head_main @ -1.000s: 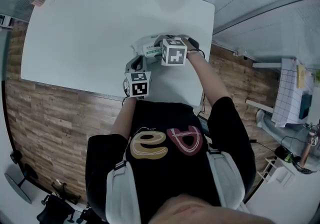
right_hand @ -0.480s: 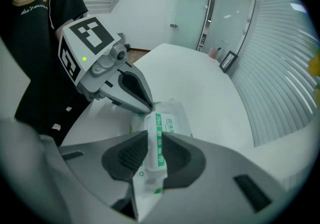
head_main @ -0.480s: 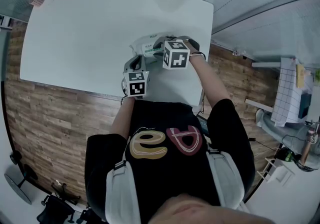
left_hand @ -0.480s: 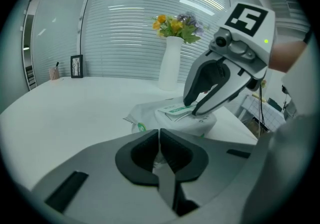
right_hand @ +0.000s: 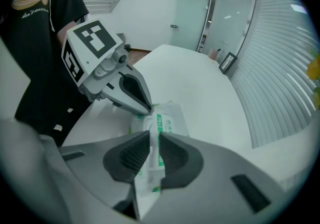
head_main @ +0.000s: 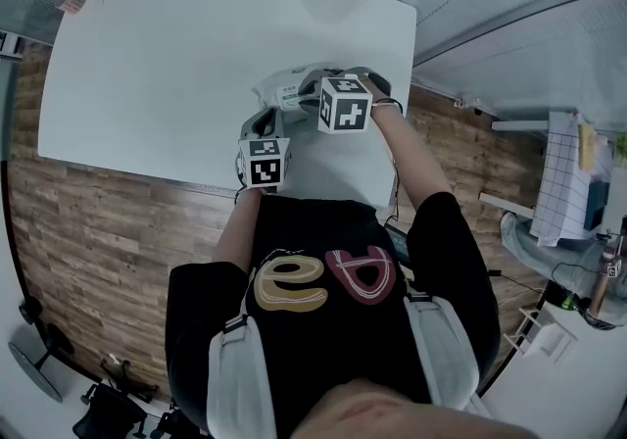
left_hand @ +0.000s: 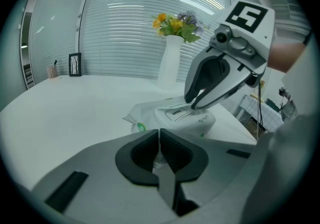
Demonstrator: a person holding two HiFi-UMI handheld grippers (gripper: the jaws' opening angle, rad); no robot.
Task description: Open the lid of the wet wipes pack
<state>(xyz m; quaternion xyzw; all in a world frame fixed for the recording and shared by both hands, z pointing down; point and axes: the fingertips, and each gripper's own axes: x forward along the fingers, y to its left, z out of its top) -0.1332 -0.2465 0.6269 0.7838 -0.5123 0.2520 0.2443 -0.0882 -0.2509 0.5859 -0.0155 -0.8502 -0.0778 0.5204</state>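
Pinches shut, with left gripper [left_hand: 159, 138] fingers, the near film edge of the seemingly soft, light wet wipes pack [left_hand: 202, 124] lying on the bench [left_hand: 75, 113] just beyond them, and nips, with right gripper [right_hand: 151, 140] fingers just closing narrow, its thin, probably slippery lid [left_hand: 175, 113] at the free lip.

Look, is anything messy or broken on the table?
Nothing is spilled or broken. The wet wipes pack looks a bit crumpled, but only because the left gripper pinches its near end. The flower vase stands upright.
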